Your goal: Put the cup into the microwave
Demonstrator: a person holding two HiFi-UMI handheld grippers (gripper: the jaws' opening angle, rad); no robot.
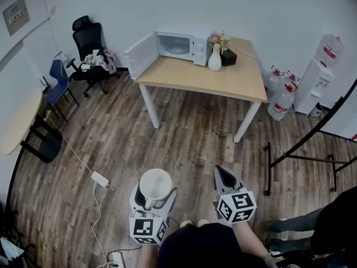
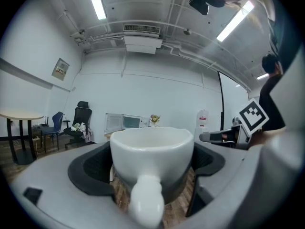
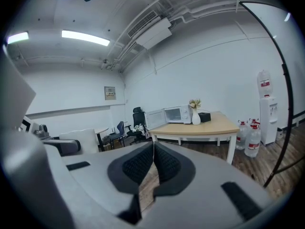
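The left gripper (image 1: 154, 197) holds a white cup (image 1: 155, 184) upright above the wooden floor (image 1: 184, 135), the right gripper (image 1: 223, 173) just beside. Far ahead, a microwave (image 1: 184, 44) stands with its door open on a table (image 1: 223, 78).

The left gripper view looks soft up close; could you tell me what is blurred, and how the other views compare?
Left gripper view: the cup handle nearest the lens is out of focus, the background sharper. Right gripper view: bright ceiling lights, dark fisheye corners. Head view: even light, table and microwave crisp, walls bowed.
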